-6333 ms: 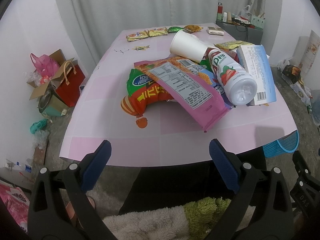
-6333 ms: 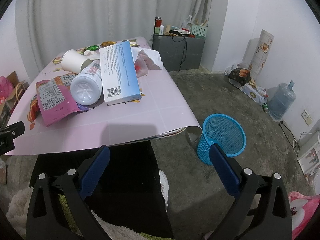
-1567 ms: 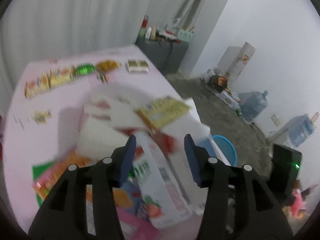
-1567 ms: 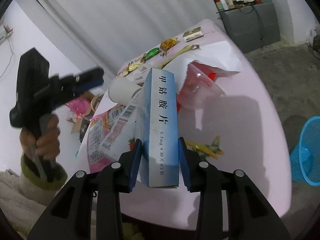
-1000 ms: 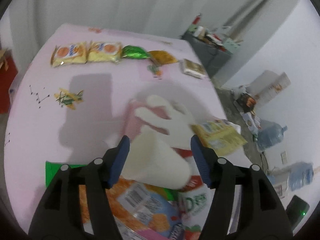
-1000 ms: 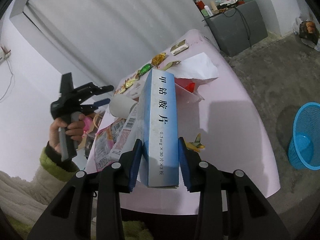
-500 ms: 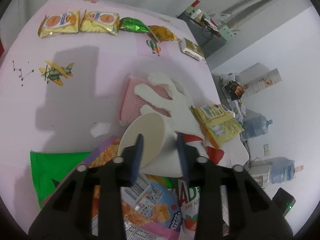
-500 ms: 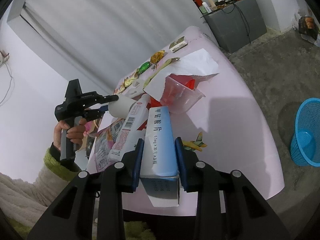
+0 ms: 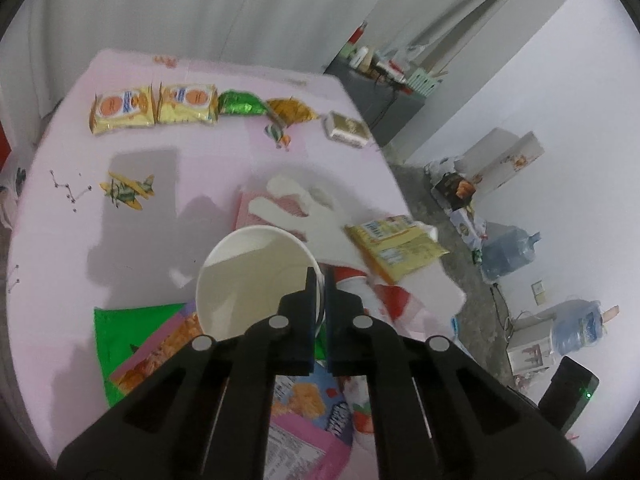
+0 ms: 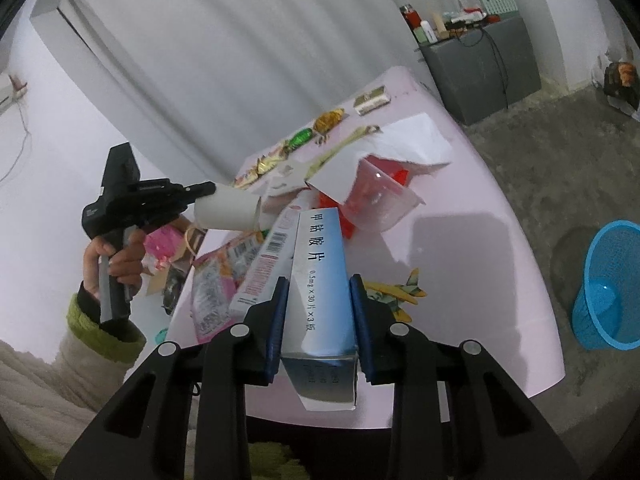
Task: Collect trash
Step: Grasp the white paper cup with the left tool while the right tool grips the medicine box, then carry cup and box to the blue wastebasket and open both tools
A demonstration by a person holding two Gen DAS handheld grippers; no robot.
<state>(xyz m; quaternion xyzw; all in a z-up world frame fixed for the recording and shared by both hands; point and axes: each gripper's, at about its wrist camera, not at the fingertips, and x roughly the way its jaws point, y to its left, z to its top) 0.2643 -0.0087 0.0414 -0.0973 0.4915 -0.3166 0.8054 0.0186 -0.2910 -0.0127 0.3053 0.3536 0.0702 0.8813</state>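
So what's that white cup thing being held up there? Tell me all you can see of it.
The white paper cup is plain and unprinted, wider at its open mouth and tapering toward the base. It looks empty, with a cream inside. The left gripper is shut on its rim, one finger inside and one outside. In the right wrist view the cup is lifted clear of the table, lying sideways above the snack wrappers. Nothing else touches it.

The left gripper has clamped the paper cup's rim and lifted it.
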